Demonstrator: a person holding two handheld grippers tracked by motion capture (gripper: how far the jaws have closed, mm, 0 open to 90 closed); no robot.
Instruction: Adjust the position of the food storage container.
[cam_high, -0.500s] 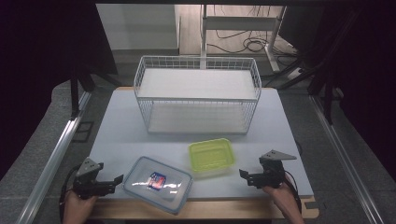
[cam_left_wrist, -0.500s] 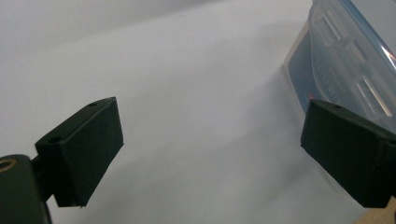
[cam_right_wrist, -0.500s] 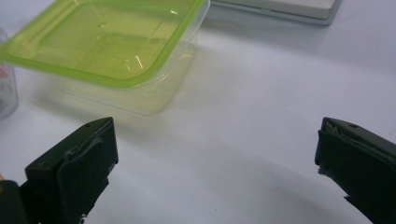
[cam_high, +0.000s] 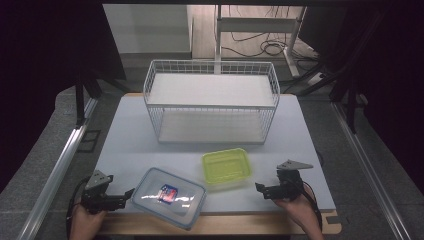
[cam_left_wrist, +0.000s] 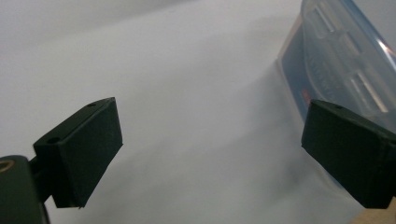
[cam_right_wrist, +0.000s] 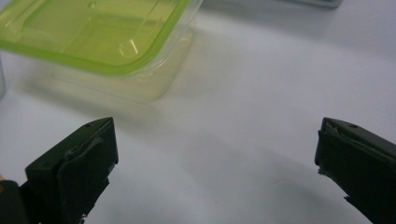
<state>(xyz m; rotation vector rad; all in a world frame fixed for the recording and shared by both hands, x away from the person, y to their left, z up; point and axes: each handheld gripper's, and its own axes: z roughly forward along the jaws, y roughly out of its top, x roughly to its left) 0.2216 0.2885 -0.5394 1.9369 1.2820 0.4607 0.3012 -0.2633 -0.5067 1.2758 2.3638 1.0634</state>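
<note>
A clear box with a blue-rimmed lid (cam_high: 169, 196) lies near the table's front edge, left of centre, with a small red and blue item inside. A yellow-green lidded box (cam_high: 226, 167) sits just right of it. My left gripper (cam_high: 126, 196) rests low at the front left, open, its tips just short of the clear box (cam_left_wrist: 345, 70), which stands beside its right jaw. My right gripper (cam_high: 261, 189) is at the front right, open, pointing toward the green box (cam_right_wrist: 93, 37) with bare table between its jaws.
A white wire basket (cam_high: 212, 102) with a raised shelf stands at the middle back of the pale table (cam_high: 130, 145). The wooden front edge (cam_high: 235, 224) runs below both boxes. Metal rails and cables lie beyond the table's sides.
</note>
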